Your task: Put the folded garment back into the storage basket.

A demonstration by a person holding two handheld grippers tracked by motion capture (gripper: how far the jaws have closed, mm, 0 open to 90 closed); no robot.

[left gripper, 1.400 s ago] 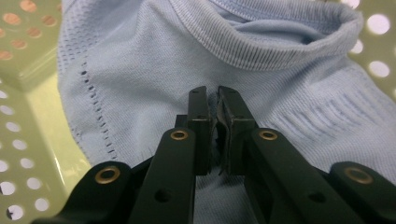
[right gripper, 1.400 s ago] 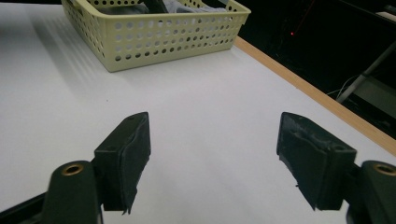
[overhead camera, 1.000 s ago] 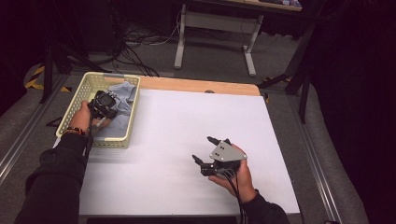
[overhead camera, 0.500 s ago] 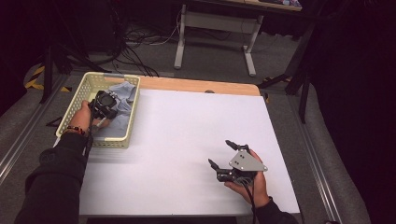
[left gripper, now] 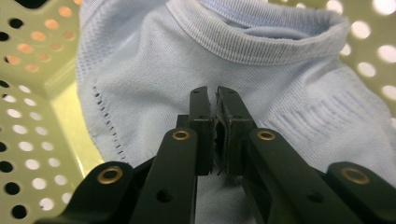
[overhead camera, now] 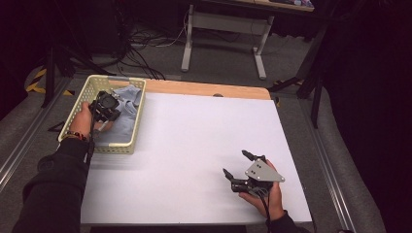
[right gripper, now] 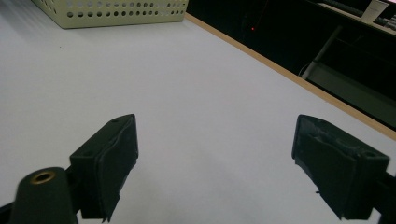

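Basket (overhead camera: 130, 145) at the table's (overhead camera: 194, 145) far left corner, garment (overhead camera: 127, 110) in the basket, left gripper (overhead camera: 104, 109) inside the basket on the garment, right gripper (overhead camera: 239, 164) over the table's near right part, well apart from the basket

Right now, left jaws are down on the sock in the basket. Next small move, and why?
Probably lift the left gripper straight up. Its jaws look pinched shut on the light blue sock, which lies inside the perforated basket. The right gripper stands open over the bare white table, ready to help.
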